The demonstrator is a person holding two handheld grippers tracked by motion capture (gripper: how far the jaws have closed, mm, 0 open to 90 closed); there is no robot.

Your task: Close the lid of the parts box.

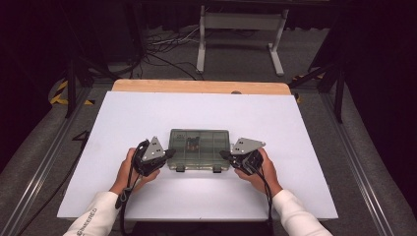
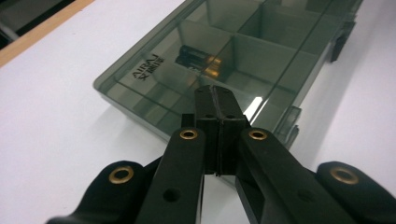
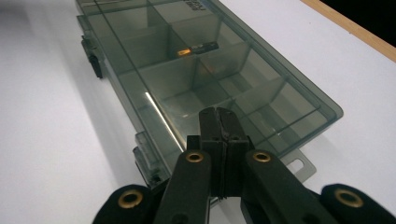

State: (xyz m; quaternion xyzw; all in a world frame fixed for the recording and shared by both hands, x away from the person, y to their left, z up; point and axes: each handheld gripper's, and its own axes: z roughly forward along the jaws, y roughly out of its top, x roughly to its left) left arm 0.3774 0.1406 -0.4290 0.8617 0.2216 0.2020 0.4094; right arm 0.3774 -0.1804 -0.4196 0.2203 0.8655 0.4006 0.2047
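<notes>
A smoky see-through compartment box (image 1: 199,147) lies flat, lid closed, at the middle of the white tabletop (image 1: 147,113). A pair of dark batteries (image 1: 192,143) rests in one of its inner compartments. My left gripper (image 1: 172,153) is at the box's left end with its jaws pressed together and nothing between them. In the left gripper view its tips (image 2: 215,91) hang over the near end of the box (image 2: 261,51), short of the batteries (image 2: 198,59). My right gripper (image 1: 222,154) is shut and empty at the right end. Its tips (image 3: 218,113) hover over the box lid (image 3: 187,79), with the batteries (image 3: 198,48) farther along. I cannot tell whether either touches the lid.
Two dark latches (image 1: 180,168) (image 1: 217,169) sit on the box's near long side. A wooden edge (image 1: 196,86) borders the far side of the white surface. Beyond it stand a white frame (image 1: 241,29) and loose cables (image 1: 162,46) on the floor.
</notes>
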